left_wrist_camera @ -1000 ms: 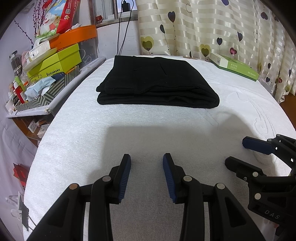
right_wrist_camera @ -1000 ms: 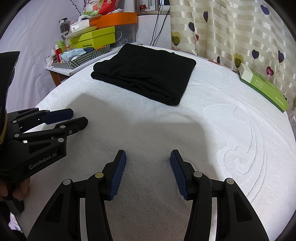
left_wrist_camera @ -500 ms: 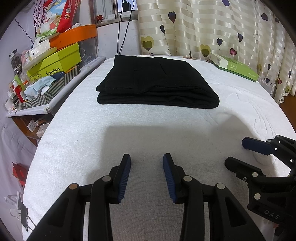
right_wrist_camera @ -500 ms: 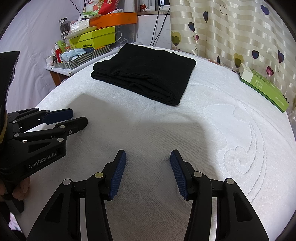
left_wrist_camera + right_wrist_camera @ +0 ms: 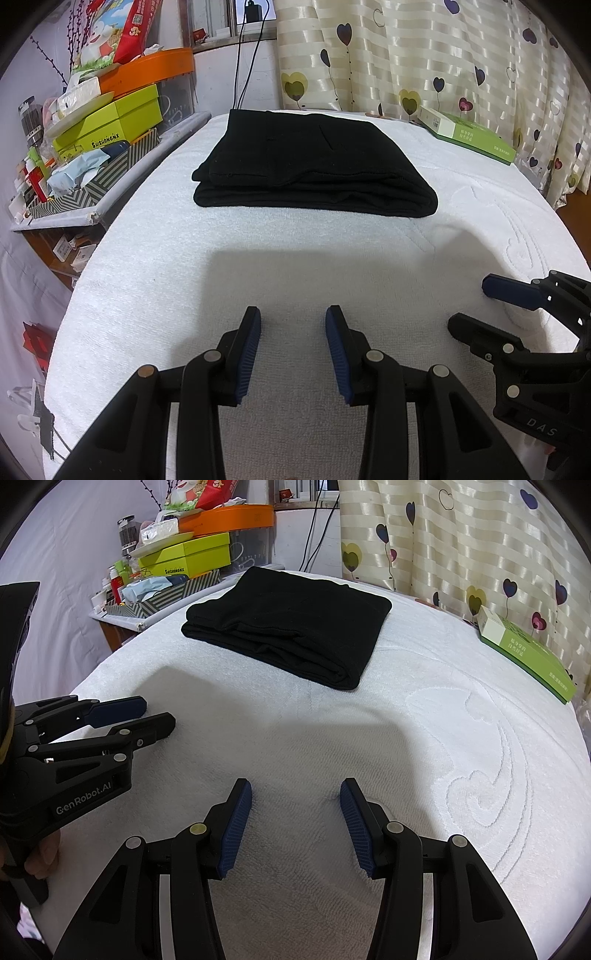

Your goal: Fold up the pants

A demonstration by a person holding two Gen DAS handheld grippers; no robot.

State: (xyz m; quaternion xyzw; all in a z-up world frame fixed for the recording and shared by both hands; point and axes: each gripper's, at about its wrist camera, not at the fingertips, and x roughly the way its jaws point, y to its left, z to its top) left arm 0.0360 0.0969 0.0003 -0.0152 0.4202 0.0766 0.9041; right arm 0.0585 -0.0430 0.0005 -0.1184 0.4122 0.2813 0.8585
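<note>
A: What does the white towel-covered bed (image 5: 155, 266) carry?

B: The black pants (image 5: 314, 166), folded into a flat stack at its far end, beside the green box (image 5: 528, 657).

A: And my grippers?

B: Left gripper (image 5: 293, 350) and right gripper (image 5: 295, 823) rest near me, well apart from the pants, jaws spread and empty; I judge folding finished.

White towel-covered bed (image 5: 155, 266), folded black pants (image 5: 314, 166), green box (image 5: 469, 136)
</note>
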